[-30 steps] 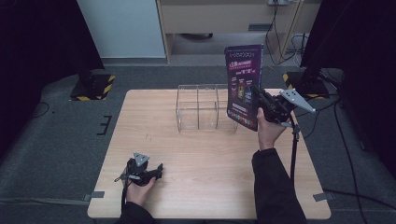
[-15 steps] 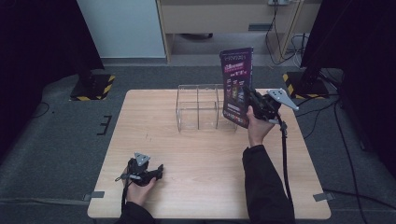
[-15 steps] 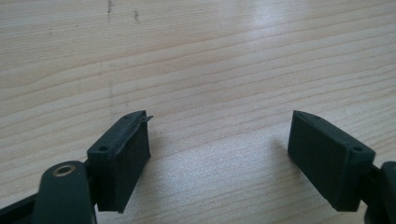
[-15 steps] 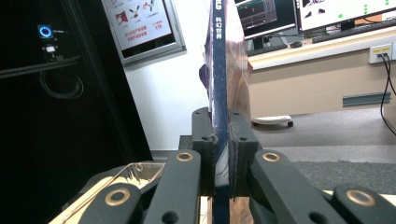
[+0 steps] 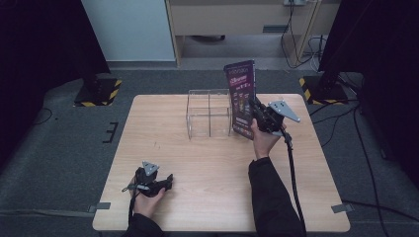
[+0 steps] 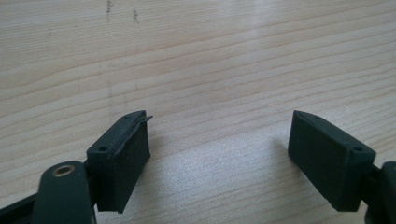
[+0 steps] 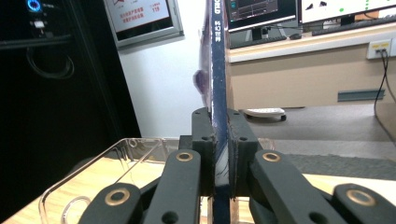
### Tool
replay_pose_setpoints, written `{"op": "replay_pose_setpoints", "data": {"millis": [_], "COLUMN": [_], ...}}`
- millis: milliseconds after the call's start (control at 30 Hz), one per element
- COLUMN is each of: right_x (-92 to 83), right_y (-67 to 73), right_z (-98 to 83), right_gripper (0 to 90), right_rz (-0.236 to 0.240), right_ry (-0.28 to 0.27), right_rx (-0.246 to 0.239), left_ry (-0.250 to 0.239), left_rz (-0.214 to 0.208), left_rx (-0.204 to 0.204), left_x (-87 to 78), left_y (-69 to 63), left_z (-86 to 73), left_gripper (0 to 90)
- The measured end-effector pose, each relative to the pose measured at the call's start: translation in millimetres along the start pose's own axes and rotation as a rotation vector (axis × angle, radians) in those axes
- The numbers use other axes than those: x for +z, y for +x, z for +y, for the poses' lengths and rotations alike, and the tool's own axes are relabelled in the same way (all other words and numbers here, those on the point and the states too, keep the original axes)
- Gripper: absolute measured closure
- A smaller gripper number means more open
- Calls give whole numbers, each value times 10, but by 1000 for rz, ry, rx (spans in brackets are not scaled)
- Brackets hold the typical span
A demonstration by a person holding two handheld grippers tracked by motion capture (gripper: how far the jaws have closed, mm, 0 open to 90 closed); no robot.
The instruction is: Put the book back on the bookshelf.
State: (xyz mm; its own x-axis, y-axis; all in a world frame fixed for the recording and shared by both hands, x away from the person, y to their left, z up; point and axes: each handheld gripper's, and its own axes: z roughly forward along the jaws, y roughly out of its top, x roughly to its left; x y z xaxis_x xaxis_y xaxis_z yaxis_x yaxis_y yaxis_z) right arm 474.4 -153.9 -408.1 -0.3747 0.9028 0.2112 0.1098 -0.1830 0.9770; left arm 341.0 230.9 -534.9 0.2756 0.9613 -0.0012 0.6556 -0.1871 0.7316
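The right tongs [image 5: 257, 114] pinch a thin purple book [image 5: 241, 101] by its edge. In the right gripper view, the two black jaws are pressed flat on both sides of the book [image 7: 218, 70], and the book stands straight up out of them. Its long side points up, away from the table [image 5: 207, 163].

A clear plastic rack [image 5: 208, 117] sits just past the right tongs, on the side the person's left hand is on. In the right gripper view the rack's see-through rim [image 7: 93, 163] lies low, below and in front of the tongs. The book hangs right beside the rack, and its bottom edge looks close to the rack's outer wall. It cannot be told if they touch.

The coming move probably turns on this: the book stands tall and thin, and the slot in the rack is narrow. The book likely has to go sideways a little, then down, with its flat face kept in line with the rack's walls.

The left tongs [image 5: 165, 181] are spread wide with nothing between them, low over the bare table [image 6: 210, 70]. They are far from the rack, so the right hand [image 5: 264, 140] is much nearer.
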Motion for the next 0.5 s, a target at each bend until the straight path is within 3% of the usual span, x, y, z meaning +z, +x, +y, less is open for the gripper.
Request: {"op": "replay_pose_setpoints", "data": {"millis": [500], "right_x": [-109], "right_y": [-60], "right_z": [-225], "right_gripper": [844], "right_rz": [-3], "right_ry": [-30], "right_rx": [21], "left_ry": [1], "left_rz": [1], "left_rx": [2], "left_x": [1], "left_y": [-3], "left_z": [0], "left_gripper": [196]}}
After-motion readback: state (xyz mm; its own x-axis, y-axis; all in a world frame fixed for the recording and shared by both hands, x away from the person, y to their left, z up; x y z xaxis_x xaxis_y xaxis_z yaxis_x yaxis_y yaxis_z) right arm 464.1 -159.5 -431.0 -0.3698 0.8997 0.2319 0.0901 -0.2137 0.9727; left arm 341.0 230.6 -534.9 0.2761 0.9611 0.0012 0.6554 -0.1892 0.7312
